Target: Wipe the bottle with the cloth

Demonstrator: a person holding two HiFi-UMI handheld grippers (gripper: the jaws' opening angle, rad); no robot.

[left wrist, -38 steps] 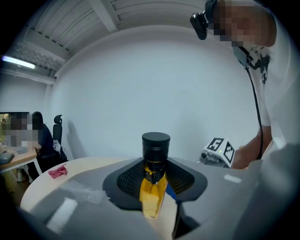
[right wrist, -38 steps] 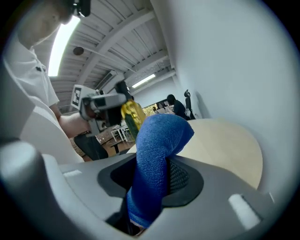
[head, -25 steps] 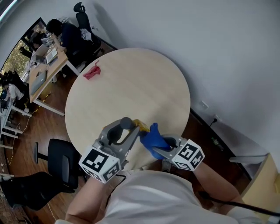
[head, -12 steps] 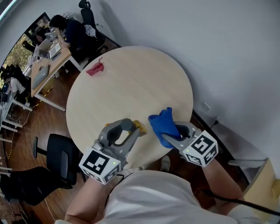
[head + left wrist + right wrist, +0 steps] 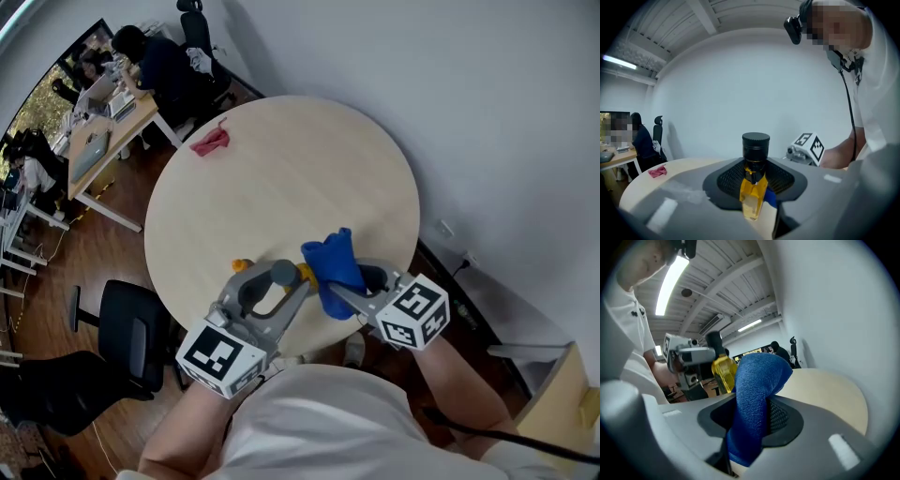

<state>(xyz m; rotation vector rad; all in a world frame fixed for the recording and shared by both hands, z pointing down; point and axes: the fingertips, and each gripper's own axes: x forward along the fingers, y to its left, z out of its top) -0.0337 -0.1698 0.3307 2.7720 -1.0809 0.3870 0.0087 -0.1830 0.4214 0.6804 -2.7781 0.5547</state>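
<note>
A small bottle of yellow liquid [image 5: 751, 194] with a black cap [image 5: 755, 144] is clamped between the jaws of my left gripper [image 5: 753, 208], held above the near edge of the round table [image 5: 281, 178]. In the head view the bottle [image 5: 300, 274] sits just left of a blue cloth [image 5: 332, 266]. My right gripper [image 5: 345, 292] is shut on that cloth, and the cloth's top fold presses against the bottle's side. The right gripper view shows the cloth [image 5: 753, 399] standing up between the jaws, with the bottle [image 5: 723, 374] right behind it.
A crumpled red rag [image 5: 211, 142] lies at the table's far left edge. Beyond it are desks with seated people [image 5: 155, 61] and a black office chair [image 5: 131, 342] on the wood floor. A white wall runs along the right.
Half a second ago the right gripper had drawn the cloth away to the right of the bottle. It has now swung back left, and the cloth is against the bottle again.
</note>
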